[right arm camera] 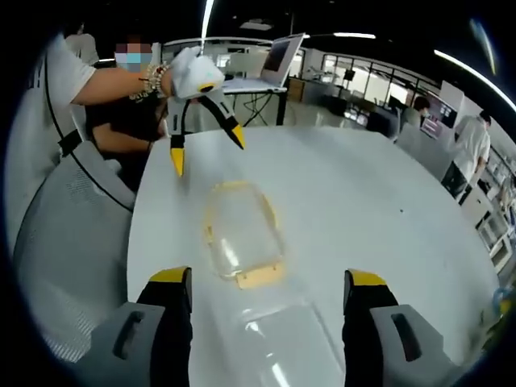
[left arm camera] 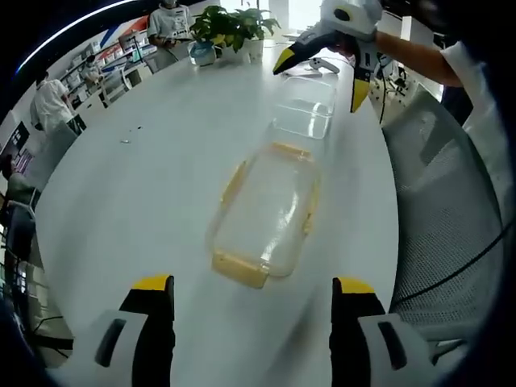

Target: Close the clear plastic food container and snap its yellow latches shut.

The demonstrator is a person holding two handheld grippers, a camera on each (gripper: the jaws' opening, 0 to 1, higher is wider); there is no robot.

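A clear lid with yellow latches (left arm camera: 266, 214) (right arm camera: 240, 230) lies flat on the white table (left arm camera: 145, 185), just short of the clear plastic tub (left arm camera: 305, 109) (right arm camera: 282, 339). The two are end to end and the tub is uncovered. My left gripper (left arm camera: 251, 284) is open, hovering short of the lid's near yellow latch, and shows in the right gripper view (right arm camera: 207, 151) beyond the lid. My right gripper (right arm camera: 268, 278) is open with the tub low between its jaws; in the left gripper view it (left arm camera: 321, 79) hangs over the tub's far end.
A grey mesh chair (left arm camera: 435, 201) (right arm camera: 72, 234) stands against the table edge by the person holding the grippers. Potted plants (left arm camera: 234, 28) sit at one end of the table, a laptop (right arm camera: 282, 56) past the other. Several people stand along the room's side.
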